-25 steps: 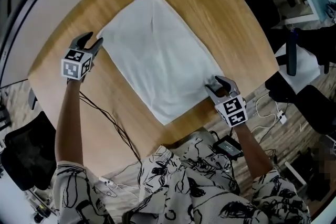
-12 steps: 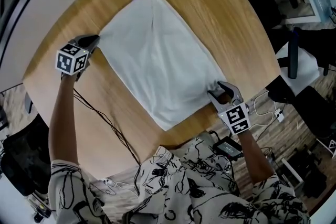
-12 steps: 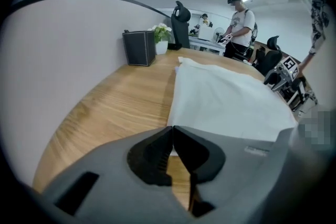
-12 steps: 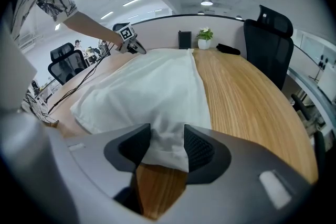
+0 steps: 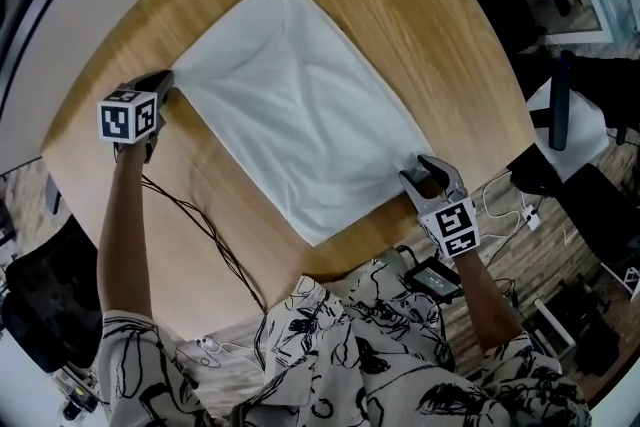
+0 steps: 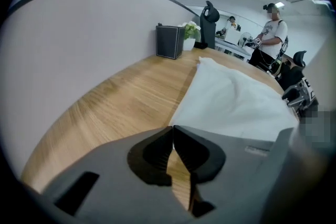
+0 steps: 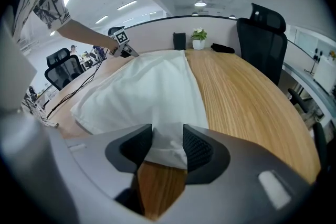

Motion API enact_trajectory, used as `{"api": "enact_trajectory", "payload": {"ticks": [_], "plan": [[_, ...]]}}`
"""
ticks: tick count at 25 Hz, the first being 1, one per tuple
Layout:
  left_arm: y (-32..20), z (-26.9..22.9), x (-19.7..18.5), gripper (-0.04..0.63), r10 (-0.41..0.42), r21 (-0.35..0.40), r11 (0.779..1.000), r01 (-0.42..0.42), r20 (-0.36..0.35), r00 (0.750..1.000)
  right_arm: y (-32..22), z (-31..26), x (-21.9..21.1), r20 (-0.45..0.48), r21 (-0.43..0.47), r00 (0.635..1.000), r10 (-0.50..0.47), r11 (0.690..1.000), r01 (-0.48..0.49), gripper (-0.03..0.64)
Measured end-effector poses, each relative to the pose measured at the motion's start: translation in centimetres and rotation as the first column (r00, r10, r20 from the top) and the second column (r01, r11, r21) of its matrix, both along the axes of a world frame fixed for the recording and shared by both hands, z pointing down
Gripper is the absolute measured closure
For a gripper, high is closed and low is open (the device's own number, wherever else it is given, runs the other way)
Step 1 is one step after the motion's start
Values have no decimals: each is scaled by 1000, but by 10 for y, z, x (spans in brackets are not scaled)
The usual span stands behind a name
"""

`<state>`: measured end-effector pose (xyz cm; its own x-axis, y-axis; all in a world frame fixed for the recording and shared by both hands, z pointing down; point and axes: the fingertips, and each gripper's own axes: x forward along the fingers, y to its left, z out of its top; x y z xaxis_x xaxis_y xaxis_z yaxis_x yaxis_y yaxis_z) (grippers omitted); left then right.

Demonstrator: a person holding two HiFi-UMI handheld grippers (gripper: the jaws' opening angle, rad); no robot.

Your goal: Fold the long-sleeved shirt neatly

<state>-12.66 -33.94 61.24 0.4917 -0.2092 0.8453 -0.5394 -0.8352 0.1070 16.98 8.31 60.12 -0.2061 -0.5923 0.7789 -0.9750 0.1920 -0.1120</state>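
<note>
Pinching left gripper [image 5: 163,83]: jaws are together, tip against tip, on the very edge of the shirt's left corner. So thin a bite could slip free once the corner is lifted.
Long-sleeved shirt [image 5: 300,115]: it lies flat as a white rectangle on the wooden table [image 5: 430,15], stretched between the two grippers. If one side is pulled harder than the other, the cloth would likely skew and the fold would land crooked.
Right gripper [image 5: 425,170]: its jaws have just been closing and are clamped on a bunched near-right corner of the shirt. The bunch may press in creases, or a lower layer may drop out when it is raised.
</note>
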Motion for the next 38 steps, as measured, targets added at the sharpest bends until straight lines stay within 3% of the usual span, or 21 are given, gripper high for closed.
{"api": "enact_trajectory", "payload": {"ticks": [3, 4, 5, 7, 11, 15, 18, 22, 25, 30, 35, 38], "plan": [[2, -1, 0, 559, 9, -31, 999, -12, -78, 997, -2, 1, 1, 11, -5, 1000, 0, 1000, 0, 420], [1, -3, -1, 502, 16, -30, 999, -20, -103, 995, -2, 0, 1, 22, -10, 1000, 6, 1000, -6, 419], [1, -7, -4, 450, 30, -13, 999, -32, -119, 992, -2, -2, 1, 29, -16, 1000, 10, 1000, -9, 408], [0, -18, -12, 442, 63, 47, 997, -57, -148, 987, -5, -13, -5, 18, -4, 1000, -9, 1000, 9, 342], [0, -29, -26, 468, 91, 88, 993, -74, -205, 975, -22, -51, -66, 9, 85, 981, -196, 977, 195, 344], [3, -16, -16, 479, 146, 59, 989, -138, -178, 973, -31, -73, -169, 49, 147, 881, -470, 876, 459, 344], [10, -8, -5, 498, 178, 55, 984, -171, -164, 970, -17, -66, -224, 46, 133, 794, -606, 792, 596, 356], [16, 1, 4, 527, 214, 69, 976, -206, -139, 967, 9, -42, -258, 11, 78, 694, -720, 692, 718, 391], [17, 3, 4, 533, 208, 66, 978, -200, -141, 968, 26, -23, -263, -72, 21, 615, -785, 615, 788, 416], [18, 3, 6, 567, 203, 85, 977, -194, -127, 971, 35, -9, -262, -188, -24, 539, -821, 552, 833, 601], [20, 5, 9, 571, 227, 78, 972, -220, -90, 970, 47, -4, -257, -167, -36, 526, -834, 538, 842, 601], [14, 4, 6, 571, 228, 113, 968, -222, -44, 973, 56, -9, -263, -107, -36, 514, -851, 520, 853, 603]]}}
